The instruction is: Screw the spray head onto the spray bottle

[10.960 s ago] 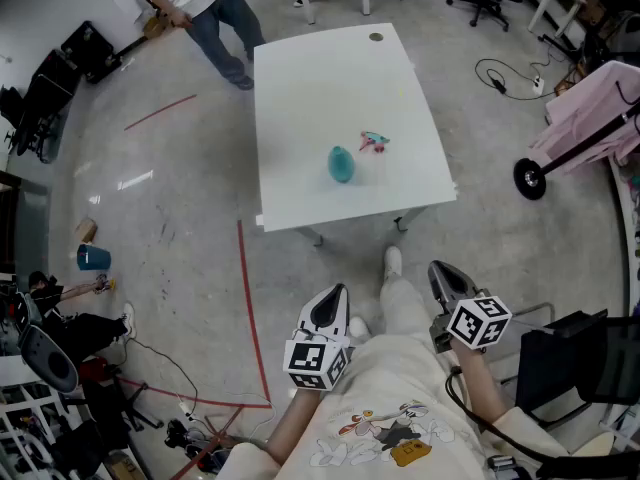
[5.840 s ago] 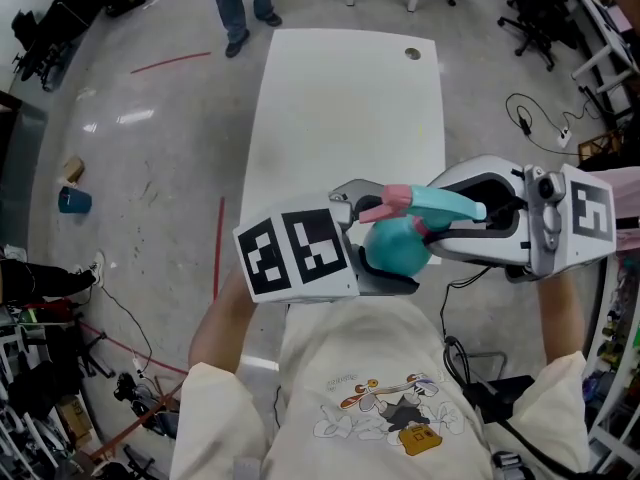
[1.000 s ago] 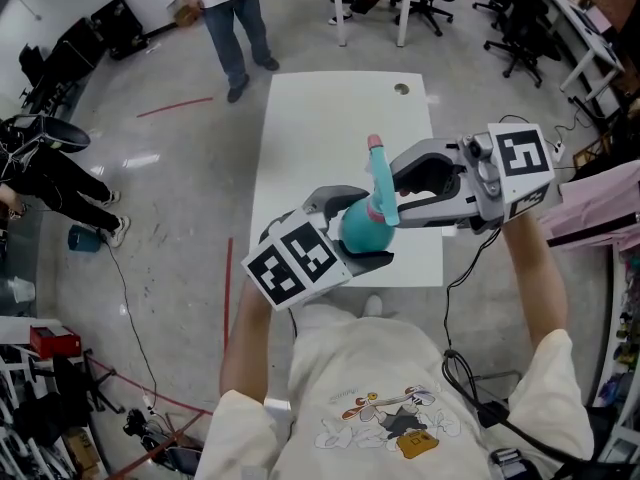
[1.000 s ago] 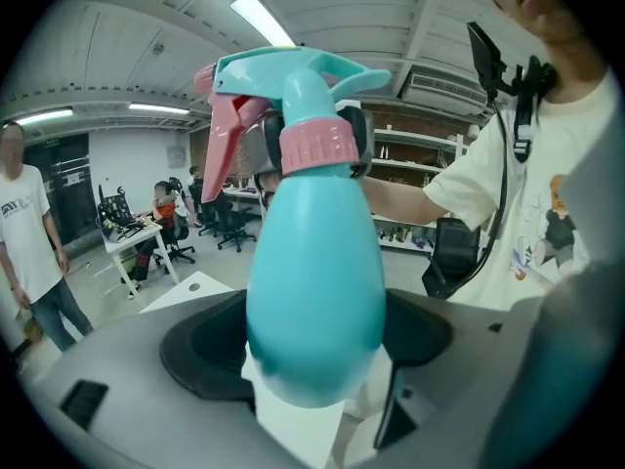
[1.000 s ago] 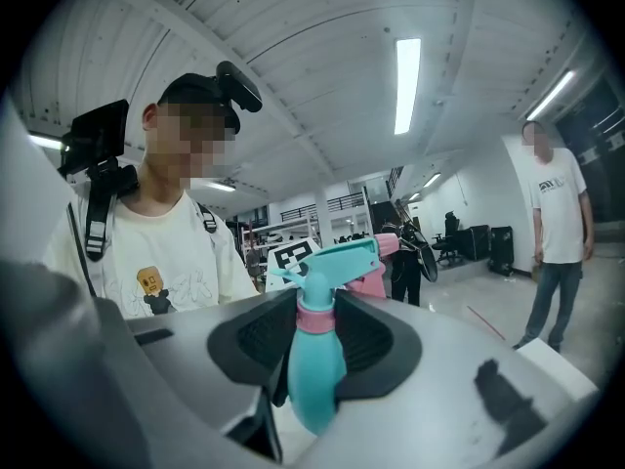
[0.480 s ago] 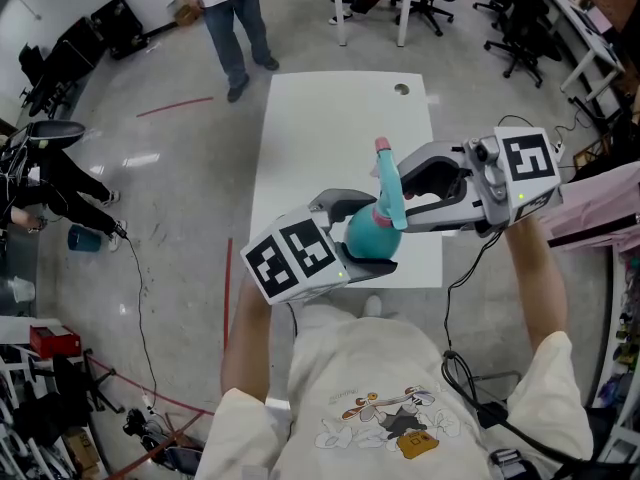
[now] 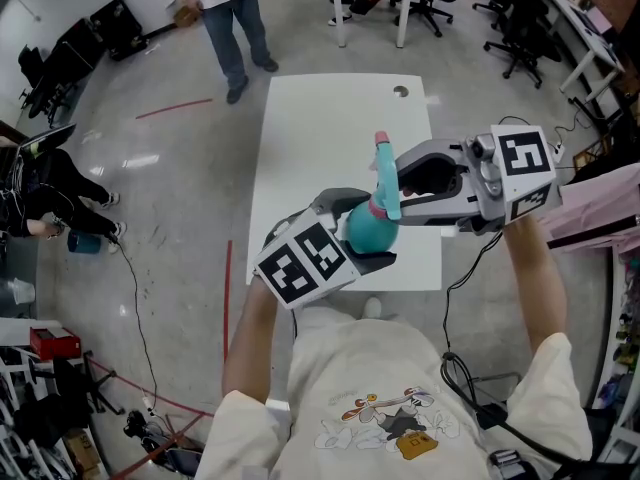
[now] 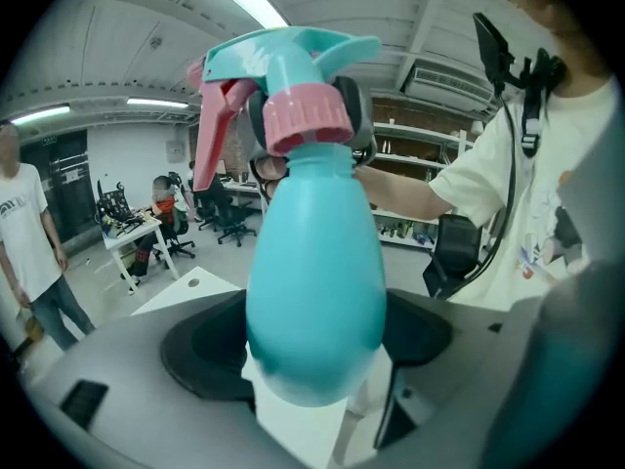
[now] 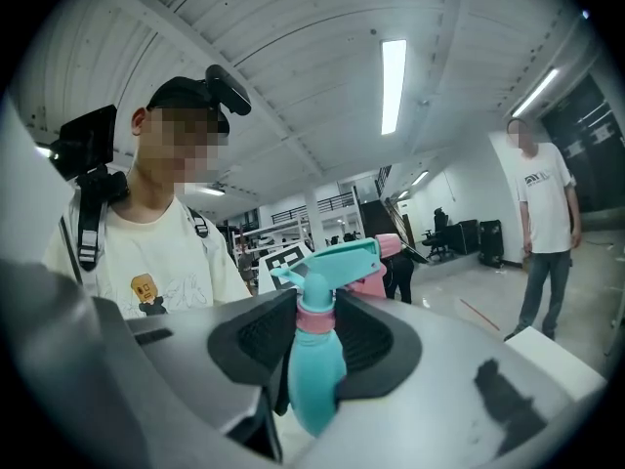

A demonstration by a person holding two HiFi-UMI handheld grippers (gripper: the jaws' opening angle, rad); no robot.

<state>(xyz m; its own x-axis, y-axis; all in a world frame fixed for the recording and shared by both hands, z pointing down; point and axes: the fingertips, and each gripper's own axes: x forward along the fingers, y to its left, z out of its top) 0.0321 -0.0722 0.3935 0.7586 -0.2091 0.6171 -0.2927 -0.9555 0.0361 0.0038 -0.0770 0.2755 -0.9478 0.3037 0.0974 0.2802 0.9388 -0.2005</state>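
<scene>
— Tongs first: what do they hold?
— Left tongs (image 7: 356, 232) are clamped round the belly of the teal bottle (image 8: 314, 291); right tongs (image 9: 314, 342) are closed on the head (image 8: 283, 66), at its pink collar.
— Where is the bottle?
— In the air, over the near edge of the white table (image 7: 330, 118); it touches nothing but the tongs; it leans with the head pointing towards the table's far end.
— And the head?
— Seated on the bottle's neck; nozzle teal, trigger pink; whether the thread is tight I cannot tell.
— Anything else?
— One bystander (image 7: 225, 8) stands on the floor beyond the far end of the table.
</scene>
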